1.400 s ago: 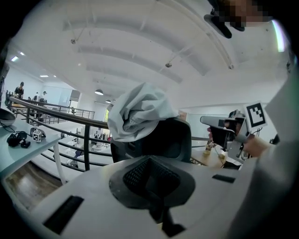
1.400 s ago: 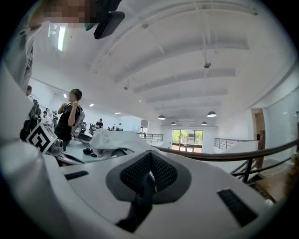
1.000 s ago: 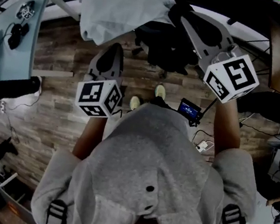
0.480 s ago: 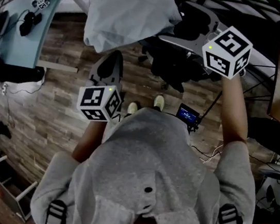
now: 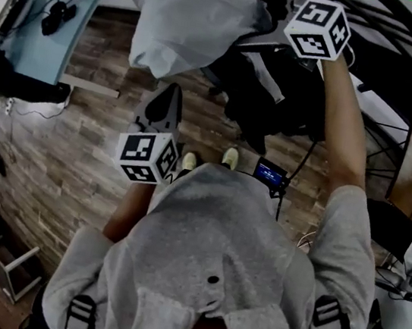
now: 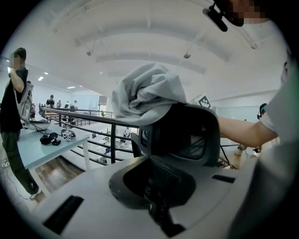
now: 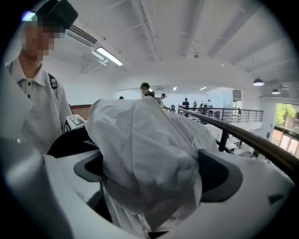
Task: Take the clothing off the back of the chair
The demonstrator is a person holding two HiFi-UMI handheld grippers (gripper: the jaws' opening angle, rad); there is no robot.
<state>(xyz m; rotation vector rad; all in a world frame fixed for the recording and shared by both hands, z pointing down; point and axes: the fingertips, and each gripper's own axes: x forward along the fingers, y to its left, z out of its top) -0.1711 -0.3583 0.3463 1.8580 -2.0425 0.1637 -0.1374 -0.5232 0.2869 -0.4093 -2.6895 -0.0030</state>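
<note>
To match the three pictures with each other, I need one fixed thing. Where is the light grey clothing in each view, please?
Head view: the clothing is at the top, left of centre, draped on the black chair.
Left gripper view: the clothing is in the centre, upper half, on top of the chair back.
Right gripper view: the clothing fills the centre and bottom, very close.
Shared landmark: the dark handrail runs behind it in both gripper views.

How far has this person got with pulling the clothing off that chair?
Done: the right claw is up at the pale clothing, which fills the space between its jaws. In hand: taking hold, though I cannot tell whether they have clamped. Left: the clothing lies draped over the black chair back, so lifting it off remains. The left claw is shut, empty, held low.
</note>
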